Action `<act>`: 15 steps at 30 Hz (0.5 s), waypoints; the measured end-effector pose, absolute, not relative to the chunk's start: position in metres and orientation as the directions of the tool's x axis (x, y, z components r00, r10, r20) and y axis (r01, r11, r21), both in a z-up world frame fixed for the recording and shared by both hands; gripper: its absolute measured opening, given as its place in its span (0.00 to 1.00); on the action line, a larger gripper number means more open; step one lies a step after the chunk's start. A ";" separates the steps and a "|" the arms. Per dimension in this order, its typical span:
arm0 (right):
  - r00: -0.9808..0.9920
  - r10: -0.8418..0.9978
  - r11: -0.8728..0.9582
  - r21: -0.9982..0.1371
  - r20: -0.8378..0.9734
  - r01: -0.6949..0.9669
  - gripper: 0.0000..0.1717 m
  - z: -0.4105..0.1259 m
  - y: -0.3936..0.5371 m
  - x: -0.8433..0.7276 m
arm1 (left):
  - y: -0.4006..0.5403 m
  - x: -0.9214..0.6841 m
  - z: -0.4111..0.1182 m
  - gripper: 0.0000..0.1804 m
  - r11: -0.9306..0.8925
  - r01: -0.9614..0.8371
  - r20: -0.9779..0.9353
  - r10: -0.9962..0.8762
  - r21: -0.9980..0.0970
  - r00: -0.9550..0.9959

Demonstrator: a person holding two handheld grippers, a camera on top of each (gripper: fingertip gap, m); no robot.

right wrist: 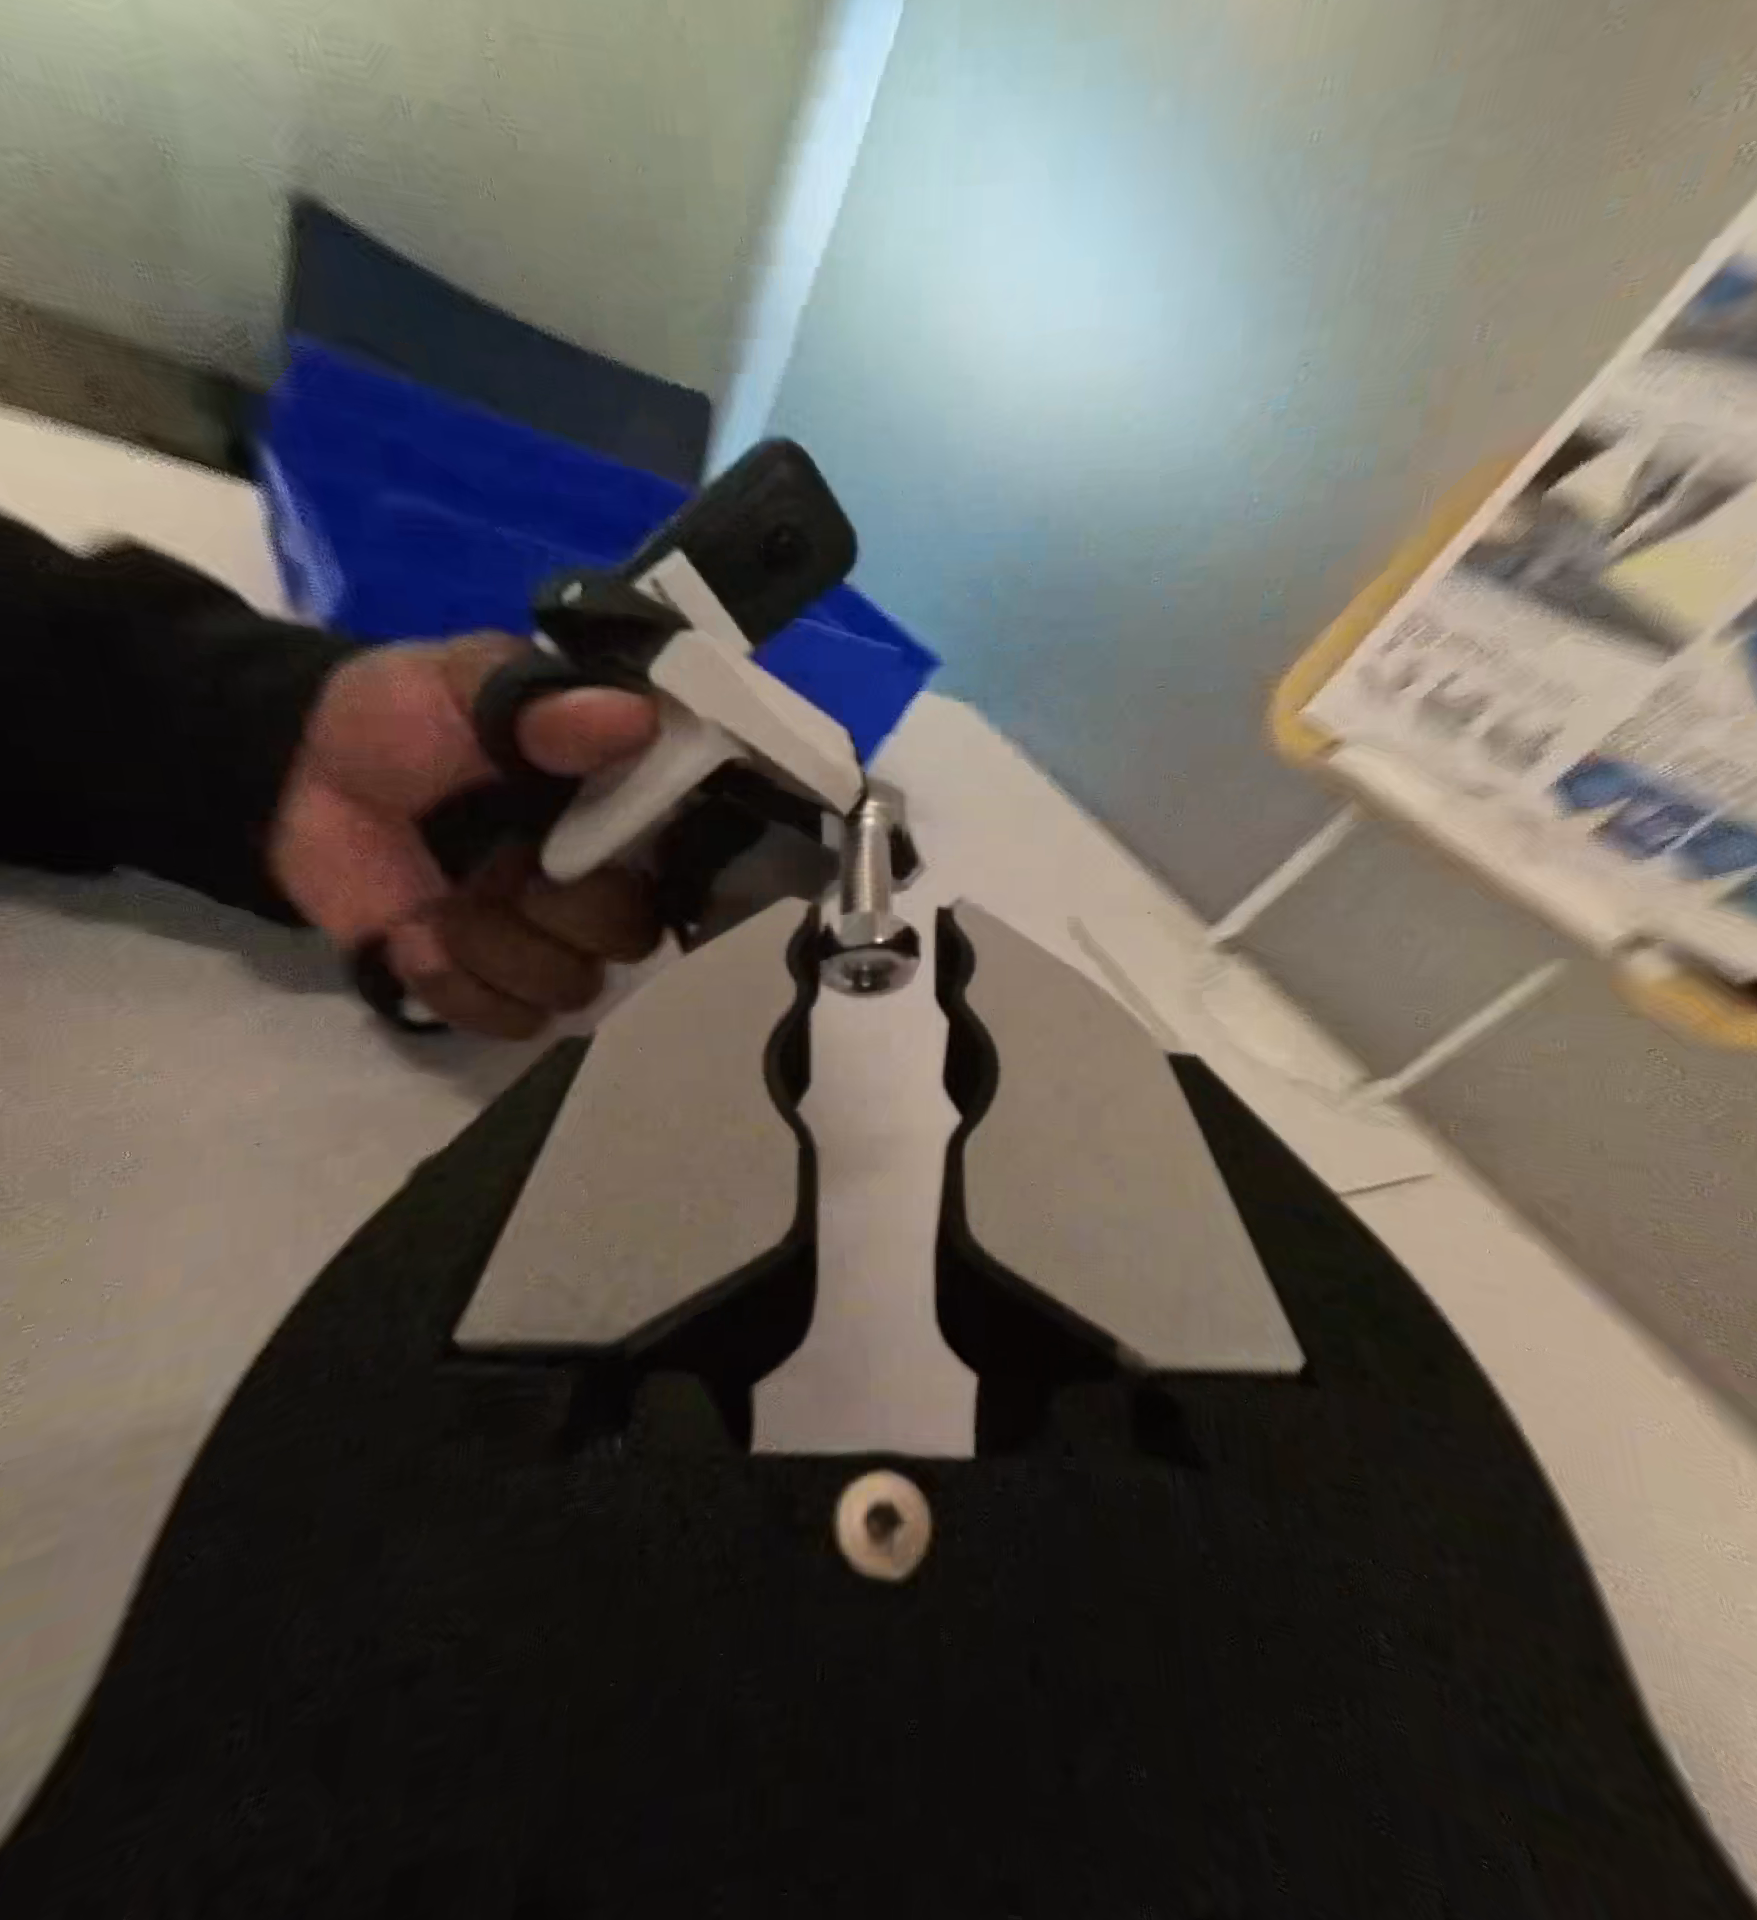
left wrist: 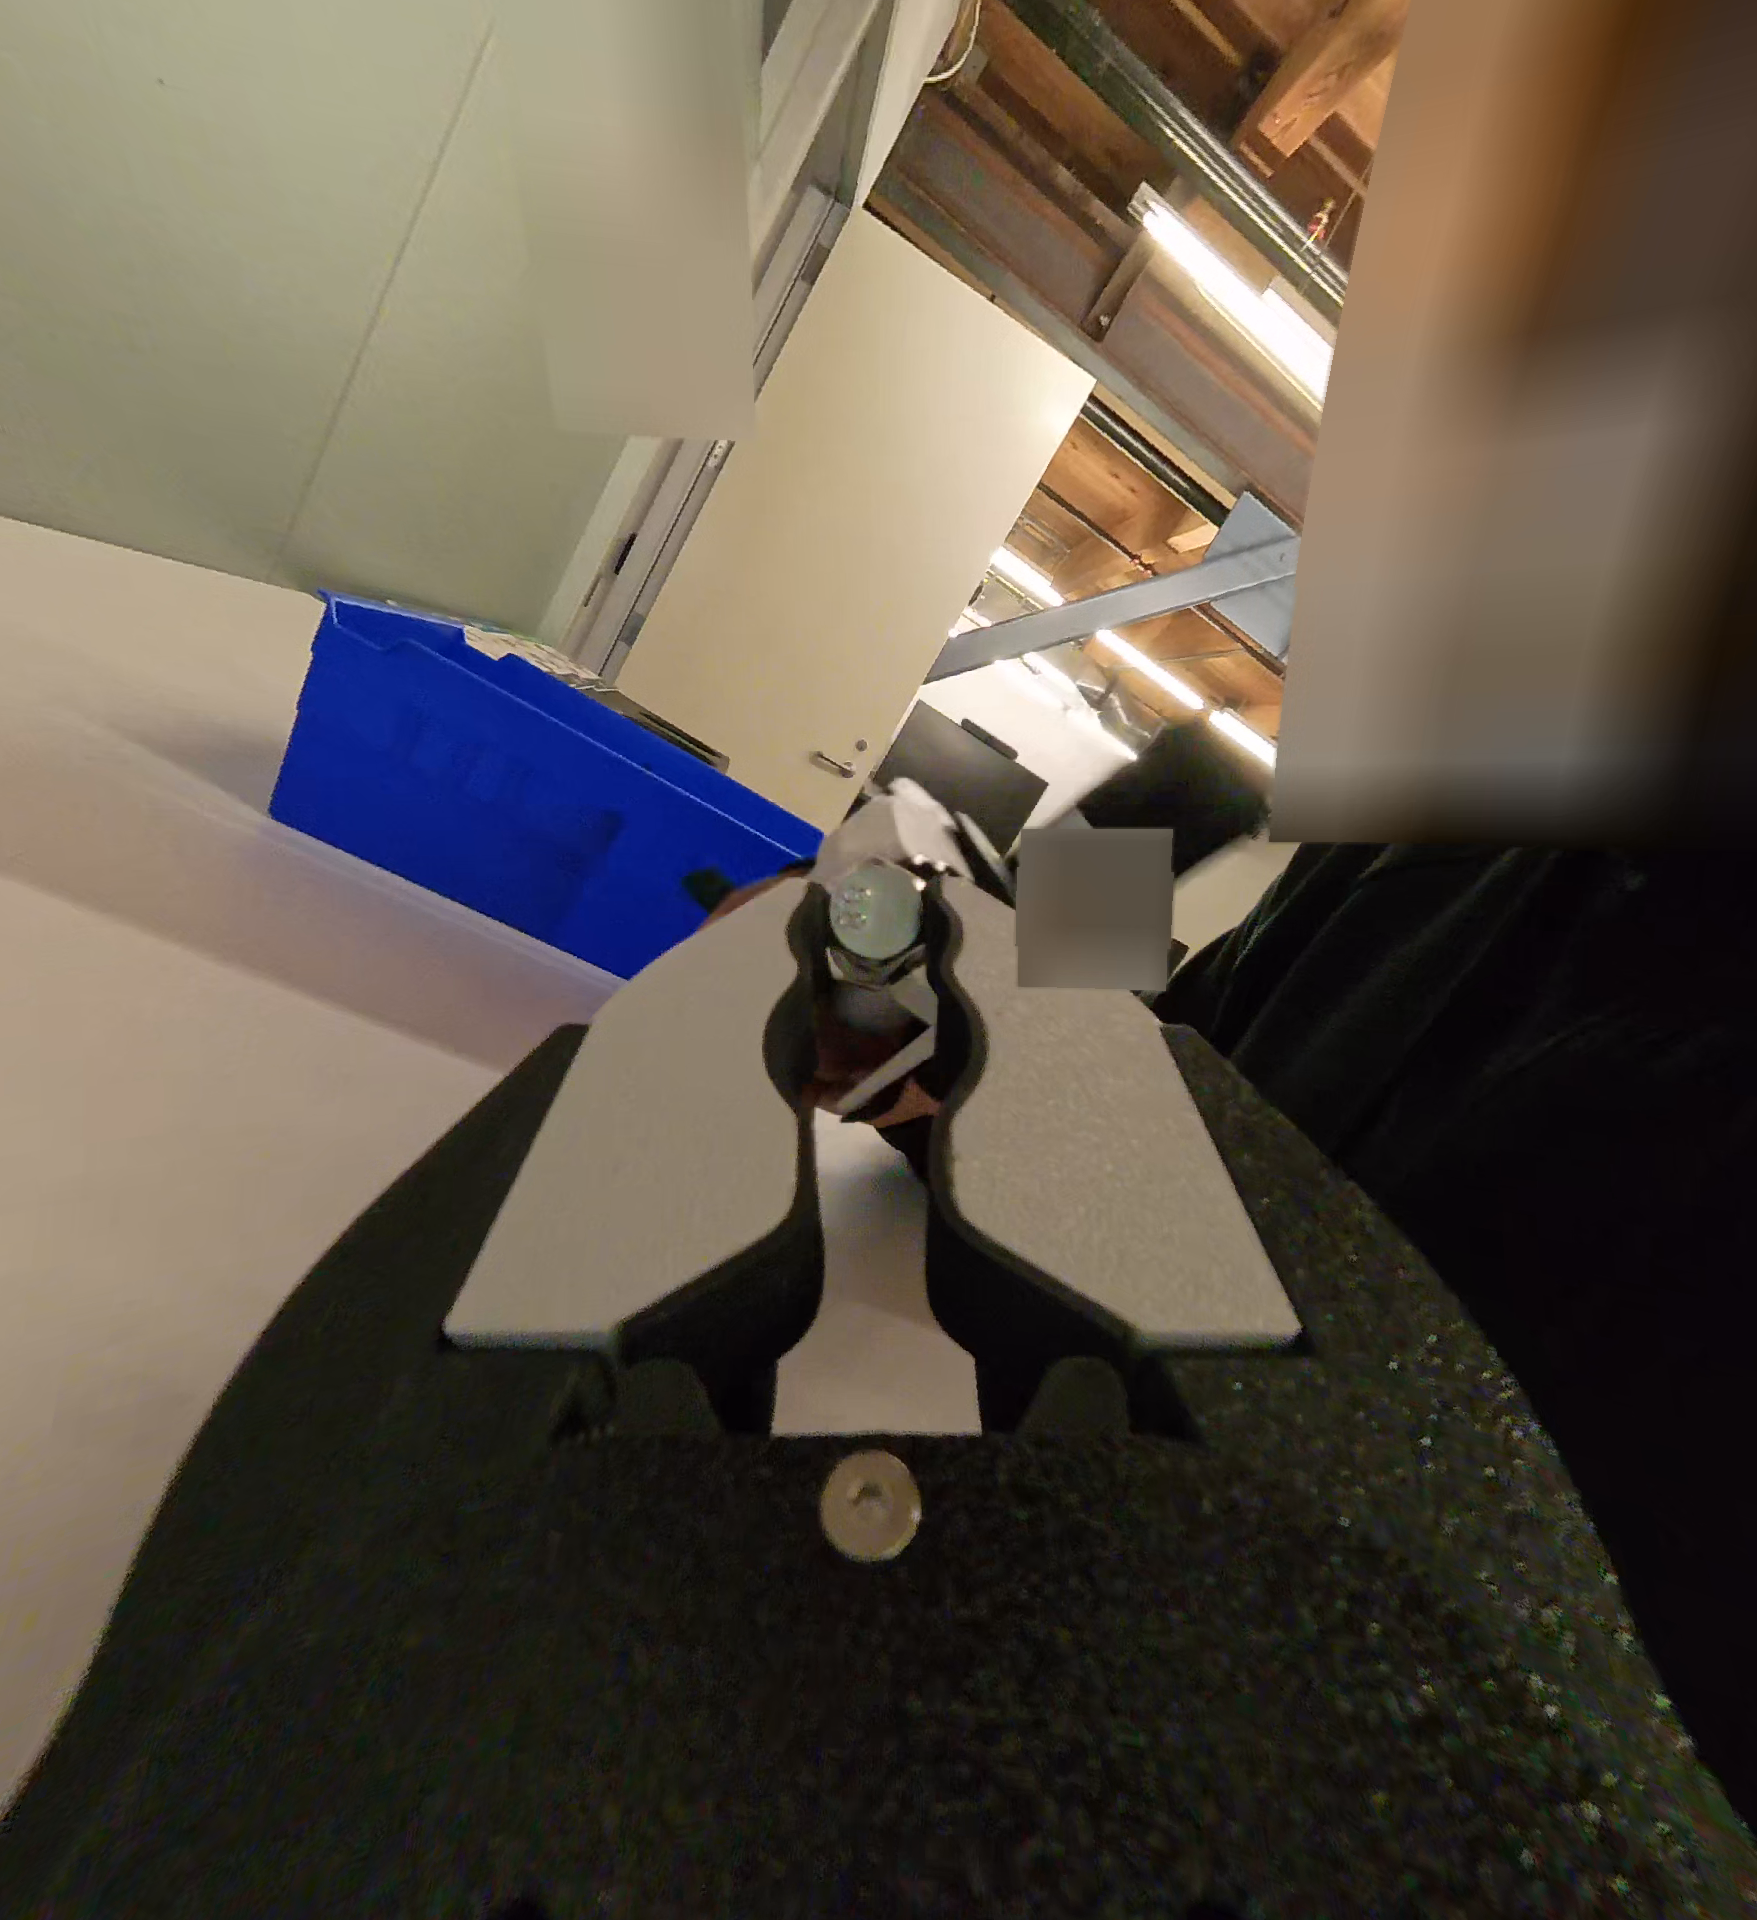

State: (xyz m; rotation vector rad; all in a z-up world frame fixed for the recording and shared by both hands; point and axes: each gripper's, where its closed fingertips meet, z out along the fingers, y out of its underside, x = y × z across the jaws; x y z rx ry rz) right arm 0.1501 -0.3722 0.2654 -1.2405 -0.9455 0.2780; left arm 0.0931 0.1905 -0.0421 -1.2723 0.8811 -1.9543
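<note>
My left gripper [left wrist: 874, 894] is shut on a silver bolt [left wrist: 872, 916] near its head, which faces the left camera. In the right wrist view a hand [right wrist: 417, 821] holds the left gripper [right wrist: 858, 800] at centre left, above the white table [right wrist: 126, 1143]. The bolt [right wrist: 869, 852] points from it toward my right gripper [right wrist: 879, 925]. A silver nut [right wrist: 869, 951] sits on the bolt's near end, between the right fingertips. The left finger [right wrist: 801, 935] is at the nut; a gap shows between the nut and the other finger. The right jaws stand apart.
A blue bin [left wrist: 500, 769] stands on the white table [left wrist: 126, 1039] behind the grippers; it also shows in the right wrist view [right wrist: 458, 499]. A printed sheet [right wrist: 1632, 675] on a white wire stand is at the right. A dark sleeve [left wrist: 1528, 1143] fills the right side.
</note>
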 end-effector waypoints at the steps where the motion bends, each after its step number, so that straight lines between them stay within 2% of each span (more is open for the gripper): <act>1: 0.613 0.591 0.399 -0.850 0.525 0.343 0.16 0.268 -0.373 0.151 | 0.190 0.093 -0.042 0.09 -0.572 0.152 0.503 -0.797 -0.806 -0.333; 2: 0.620 0.601 0.393 -0.862 0.504 0.320 0.19 0.270 -0.374 0.150 | 0.191 0.092 -0.041 0.09 -0.573 0.158 0.502 -0.797 -0.804 -0.337; 3: 0.628 0.665 0.330 -0.914 0.404 0.237 0.23 0.272 -0.374 0.150 | 0.192 0.090 -0.040 0.09 -0.575 0.168 0.501 -0.797 -0.801 -0.338; 5: 0.606 0.791 0.093 -0.996 0.079 0.008 0.29 0.275 -0.370 0.153 | 0.194 0.089 -0.037 0.09 -0.581 0.186 0.501 -0.794 -0.793 -0.343; 6: 0.556 0.826 -0.043 -0.994 -0.092 -0.100 0.29 0.274 -0.368 0.154 | 0.195 0.088 -0.036 0.09 -0.582 0.193 0.500 -0.794 -0.790 -0.346; 8: 0.396 0.832 -0.297 -0.914 -0.390 -0.277 0.27 0.274 -0.368 0.156 | 0.194 0.087 -0.035 0.09 -0.577 0.199 0.492 -0.796 -0.792 -0.352; 10: 0.240 0.781 -0.484 -0.802 -0.576 -0.351 0.22 0.271 -0.369 0.154 | 0.191 0.087 -0.035 0.09 -0.565 0.197 0.477 -0.801 -0.801 -0.361; 12: 0.150 0.761 -0.567 -0.759 -0.631 -0.319 0.10 0.265 -0.376 0.147 | 0.189 0.089 -0.036 0.09 -0.556 0.183 0.471 -0.806 -0.811 -0.358; 15: 0.250 0.826 -0.451 -0.859 -0.504 -0.242 0.09 0.262 -0.379 0.145 | 0.188 0.089 -0.036 0.09 -0.557 0.180 0.472 -0.804 -0.811 -0.362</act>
